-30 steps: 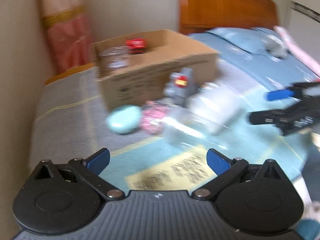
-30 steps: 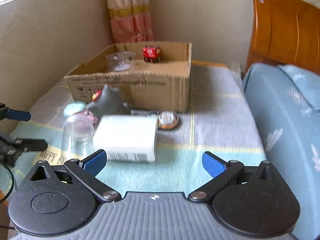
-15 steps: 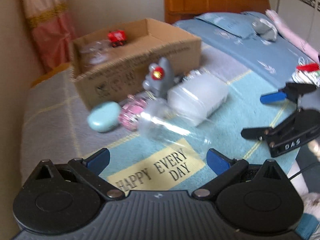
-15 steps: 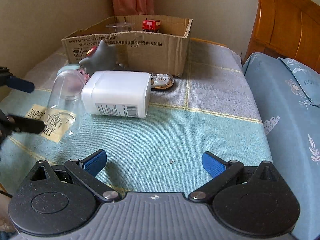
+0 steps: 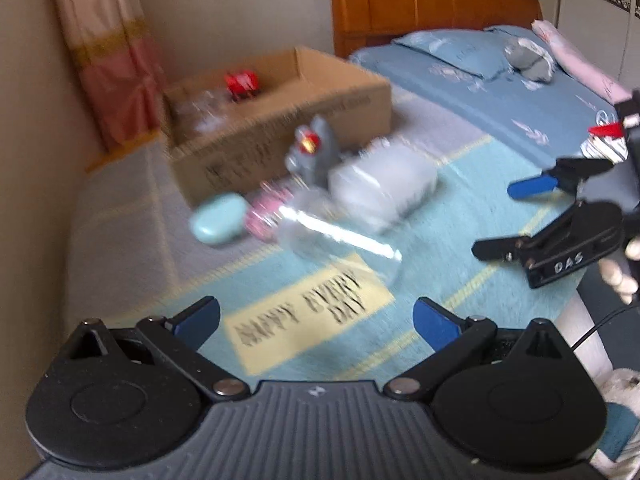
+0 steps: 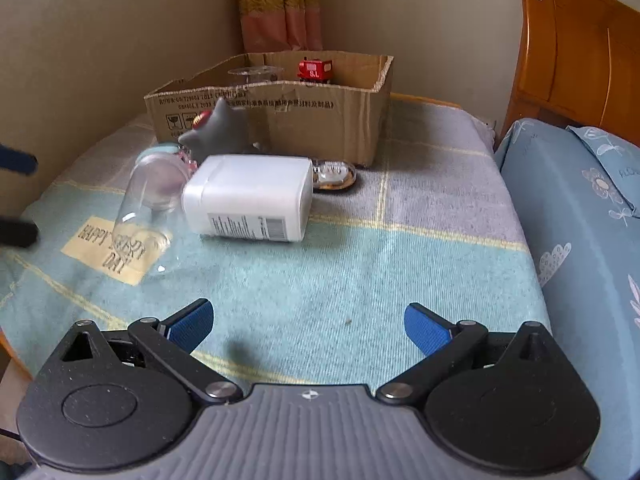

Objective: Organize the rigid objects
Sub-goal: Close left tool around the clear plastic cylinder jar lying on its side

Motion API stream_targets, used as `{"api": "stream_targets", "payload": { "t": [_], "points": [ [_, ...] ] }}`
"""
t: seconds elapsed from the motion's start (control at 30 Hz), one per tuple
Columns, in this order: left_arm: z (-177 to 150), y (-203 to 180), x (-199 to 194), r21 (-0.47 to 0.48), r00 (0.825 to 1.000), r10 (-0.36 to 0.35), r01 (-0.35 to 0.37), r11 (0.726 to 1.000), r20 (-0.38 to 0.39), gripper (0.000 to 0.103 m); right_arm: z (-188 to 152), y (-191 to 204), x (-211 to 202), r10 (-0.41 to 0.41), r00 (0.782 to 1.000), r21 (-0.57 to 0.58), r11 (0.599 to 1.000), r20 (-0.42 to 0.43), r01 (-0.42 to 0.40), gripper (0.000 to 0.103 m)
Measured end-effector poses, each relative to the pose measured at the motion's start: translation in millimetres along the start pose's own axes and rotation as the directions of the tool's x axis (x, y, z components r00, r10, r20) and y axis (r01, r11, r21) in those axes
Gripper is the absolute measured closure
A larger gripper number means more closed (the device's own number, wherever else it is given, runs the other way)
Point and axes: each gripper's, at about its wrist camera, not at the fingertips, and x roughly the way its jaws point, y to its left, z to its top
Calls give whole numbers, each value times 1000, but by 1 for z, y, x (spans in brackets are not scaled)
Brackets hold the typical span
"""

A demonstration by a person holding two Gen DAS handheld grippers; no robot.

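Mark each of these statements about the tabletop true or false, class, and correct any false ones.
1. The white bottle stands upright. False: it lies on its side on the cloth.
2. A red toy train is inside the cardboard box. True.
3. The right gripper is shut on the clear glass. False: its jaws are open and empty, and the glass lies apart from it on the cloth.
4. The grey figure is outside the box, in front of it. True.
5. The left gripper holds the pale green case. False: it is open and empty, and the case rests on the cloth near the box.
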Motion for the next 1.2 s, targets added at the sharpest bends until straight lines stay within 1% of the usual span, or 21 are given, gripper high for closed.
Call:
{"api": "stream_targets", "payload": {
  "t": [0.07, 0.2, 0.3, 0.37, 0.6, 0.67, 0.73, 0.83, 0.9, 0.97, 1.03, 1.07, 1.13, 1.2],
  "points": [
    [-5, -4, 15, 5, 1000, -17, 17, 1000, -2, 1, -3, -1, 0, -3, 1000, 2, 1000, -8, 3, 0],
    [-9, -7, 36, 4, 998, -51, 51, 999, 21, 1, -6, -3, 1, -9, 1000, -12, 1000, -14, 9, 0],
    [-10, -6, 51, -6, 998, -59, 59, 998, 12, 0, -6, -3, 2, -15, 1000, -27, 1000, -14, 14, 0],
    [-10, -1, 55, -27, 996, -83, 84, 996, 39, 1, -6, -1, 4, -25, 1000, -40, 999, -14, 25, 0],
    [-2, 6, 66, 0, 993, -93, 93, 996, 78, 1, -5, -1, 7, -30, 1000, -35, 999, 3, 30, 0],
    [0, 6, 68, 4, 992, -90, 90, 996, 83, 1, -5, 0, 8, -32, 999, -34, 999, 10, 33, 0],
    [3, 3, 69, 30, 992, -81, 79, 996, 92, 1, -4, 0, 9, -35, 999, -33, 999, 16, 36, 0],
    [6, -6, 67, 100, 992, -54, 42, 994, 117, 1, -5, 0, 9, -35, 999, -34, 999, 28, 36, 0],
    [6, -12, 65, 155, 989, -34, 11, 988, 144, 1, -5, 0, 9, -34, 999, -36, 999, 33, 35, 0],
    [8, -17, 64, 187, 987, -23, -7, 982, 157, 3, -6, 0, 9, -32, 999, -38, 999, 37, 34, 0],
    [10, -18, 63, 185, 987, -27, -3, 983, 161, 6, -6, 1, 10, -33, 999, -37, 999, 36, 35, 0],
    [11, -17, 62, 173, 987, -31, 3, 985, 159, 6, -6, 0, 10, -32, 999, -38, 999, 36, 33, 0],
    [12, -14, 59, 139, 987, -41, 19, 990, 154, 6, -6, 0, 10, -32, 999, -38, 999, 34, 33, 0],
    [12, -11, 56, 92, 989, -23, 10, 996, 146, 7, -5, 0, 10, -32, 999, -39, 999, 30, 33, 0]
  ]
}}
